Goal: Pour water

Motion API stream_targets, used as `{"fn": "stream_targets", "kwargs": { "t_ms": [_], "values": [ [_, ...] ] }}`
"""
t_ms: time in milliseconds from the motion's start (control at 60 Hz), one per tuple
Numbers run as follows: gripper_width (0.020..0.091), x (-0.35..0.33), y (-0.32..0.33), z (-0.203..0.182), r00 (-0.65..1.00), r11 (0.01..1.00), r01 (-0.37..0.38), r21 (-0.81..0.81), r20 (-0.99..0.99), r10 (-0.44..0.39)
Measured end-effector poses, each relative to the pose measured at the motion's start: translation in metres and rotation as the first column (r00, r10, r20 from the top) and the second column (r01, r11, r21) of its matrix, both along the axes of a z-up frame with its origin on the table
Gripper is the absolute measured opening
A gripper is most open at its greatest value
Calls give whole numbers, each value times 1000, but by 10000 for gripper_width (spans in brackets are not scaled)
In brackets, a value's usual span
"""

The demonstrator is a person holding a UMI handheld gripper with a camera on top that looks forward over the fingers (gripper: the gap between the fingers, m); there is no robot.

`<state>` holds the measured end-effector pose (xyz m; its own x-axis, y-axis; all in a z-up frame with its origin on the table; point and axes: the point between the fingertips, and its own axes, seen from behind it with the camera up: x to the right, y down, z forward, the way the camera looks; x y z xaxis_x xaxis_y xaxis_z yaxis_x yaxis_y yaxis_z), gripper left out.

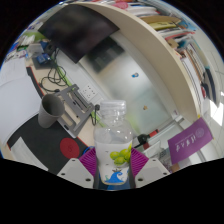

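Gripper view, bottle [115, 140] clamped in hand-held gripper [113, 165]

Bright, even indoor light with soft shadows; strong fisheye bending curves the edges, and distant clutter looks slightly blurred.

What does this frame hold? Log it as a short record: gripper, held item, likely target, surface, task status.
gripper: gripper shut on the water bottle, pink pads pressing on both its sides
held item: water bottle, clear plastic, white cap on, colourful label, upright between the fingers
likely target: metal cup, beyond the fingers and off to one side, apart from the bottle
surface: white table, with cables and small items lying farther off
view tilt: the scene appears strongly tilted
task status: pouring not yet begun; cap appears to be on
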<state>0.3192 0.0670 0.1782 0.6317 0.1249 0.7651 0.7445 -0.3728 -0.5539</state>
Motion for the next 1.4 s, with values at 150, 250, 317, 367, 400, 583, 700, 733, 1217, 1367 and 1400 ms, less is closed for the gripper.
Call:
{"fn": "stream_targets", "kwargs": {
  "t_ms": [150, 250, 317, 367, 400, 583, 700, 733, 1217, 1367, 1400],
  "values": [
    [415, -44, 44, -5, 951, 990, -122, -64, 279, 135],
    [414, -64, 61, -17, 879, 978, -173, -121, 429, 208],
    [415, -69, 71, -21, 821, 970, -183, -162, 517, 241],
    [414, -69, 77, -24, 780, 966, -173, -190, 572, 252],
    [413, -69, 78, -28, 748, 963, -169, -210, 609, 264],
    [415, -75, 98, -17, 511, 953, -187, -238, 805, 301],
    [414, -72, 102, -23, 432, 943, -170, -286, 838, 333],
    [417, -74, 102, -24, 418, 940, -174, -295, 842, 342],
    [415, -74, 70, -20, 988, 987, -143, -79, -68, 138],
    [415, -65, 71, -38, 910, 996, -83, -22, -410, 67],
    [415, -64, 72, -44, 877, 997, -74, -19, -478, 56]
  ]
}}
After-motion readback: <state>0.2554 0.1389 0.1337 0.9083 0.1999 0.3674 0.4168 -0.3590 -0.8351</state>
